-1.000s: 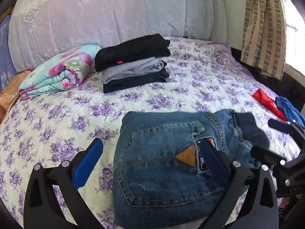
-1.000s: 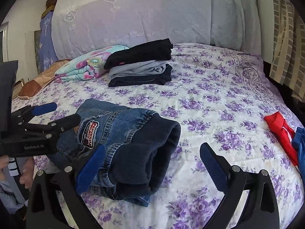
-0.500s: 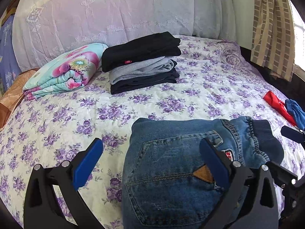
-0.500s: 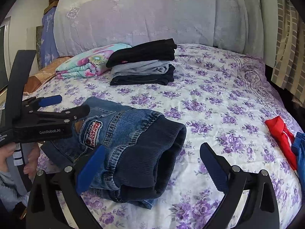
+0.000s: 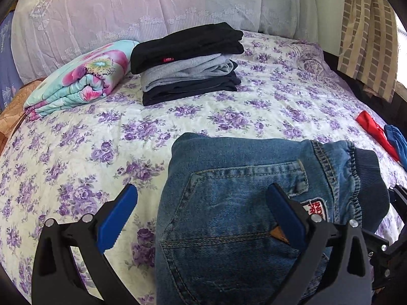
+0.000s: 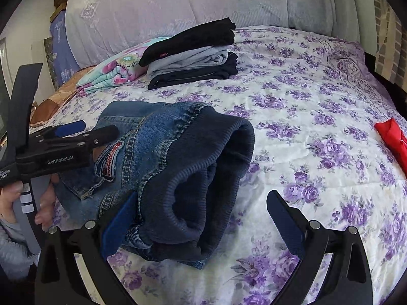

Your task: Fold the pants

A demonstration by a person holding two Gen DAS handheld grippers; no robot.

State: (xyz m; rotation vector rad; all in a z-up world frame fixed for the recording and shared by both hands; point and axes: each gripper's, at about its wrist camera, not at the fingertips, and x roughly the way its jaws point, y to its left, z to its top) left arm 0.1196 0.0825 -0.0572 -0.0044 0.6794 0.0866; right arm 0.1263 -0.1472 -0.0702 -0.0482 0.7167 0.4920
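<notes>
A bed [image 5: 229, 117] under a purple-flowered spread fills the left wrist view, with a pale headboard cover behind and a striped curtain [image 5: 366, 33] at the right edge. Far back sit a stack of 3 folded garments [image 5: 188, 61] and, touching its left side, a rolled floral blanket [image 5: 81, 81]. The folded jeans [image 5: 241, 203] lie near the front edge of the bed, back pocket up, ribbed waistband to the right. The left claw [image 5: 201, 213] hangs wide over them and grips nothing: 1 blue pad is over the bare spread, the other over the denim by the patch. A red cloth [image 5: 371, 127] and a blue cloth [image 5: 396, 139] lie well apart at the right. In the right wrist view the same bed curves away, and the jeans [image 6: 157, 167] show as a thick bundle with the dark waistband gaping toward the camera. The right claw [image 6: 201, 218] is also wide and empty, its left pad just beside or touching the waistband; I cannot tell which. The left claw [image 6: 76, 132] reaches in from the left, held by a hand [image 6: 15, 198]. The risk, as I judge it: the bulky fold looks springy, so a shallow pinch could catch only the top layer and spill the bundle open.
</notes>
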